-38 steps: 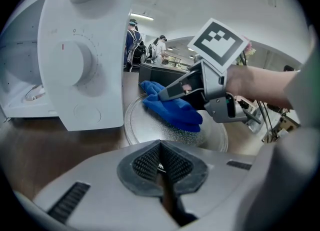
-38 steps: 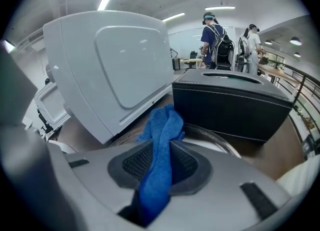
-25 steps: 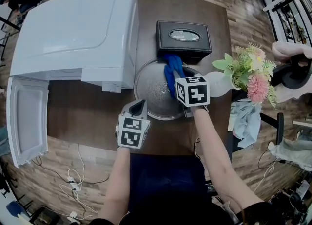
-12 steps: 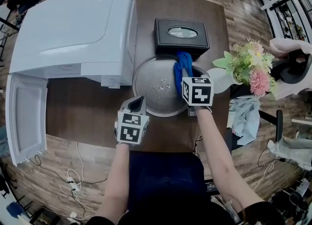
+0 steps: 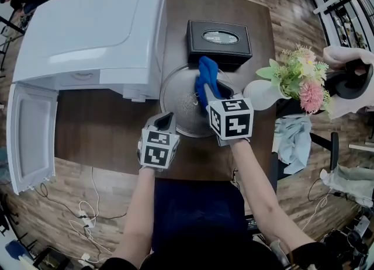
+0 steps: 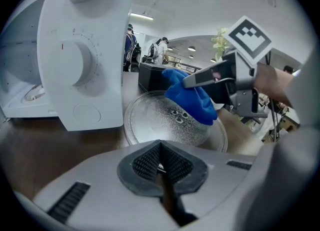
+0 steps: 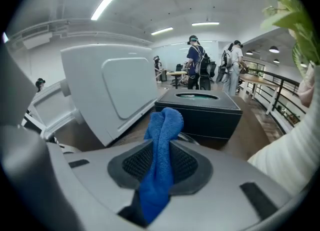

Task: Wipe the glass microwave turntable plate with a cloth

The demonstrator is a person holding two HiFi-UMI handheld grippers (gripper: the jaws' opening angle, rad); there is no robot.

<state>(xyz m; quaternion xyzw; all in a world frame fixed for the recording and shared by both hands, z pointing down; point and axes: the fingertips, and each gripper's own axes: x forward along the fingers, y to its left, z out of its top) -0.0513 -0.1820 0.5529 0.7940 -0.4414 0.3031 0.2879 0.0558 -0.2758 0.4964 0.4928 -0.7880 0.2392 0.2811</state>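
Blue cloth (image 5: 205, 79) in right gripper's (image 5: 215, 94) jaws overhangs glass plate (image 5: 177, 102).

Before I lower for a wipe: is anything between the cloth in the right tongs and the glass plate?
Nothing visible. The blue cloth is right over the bare glass plate; the tissue box sits beyond its rim.
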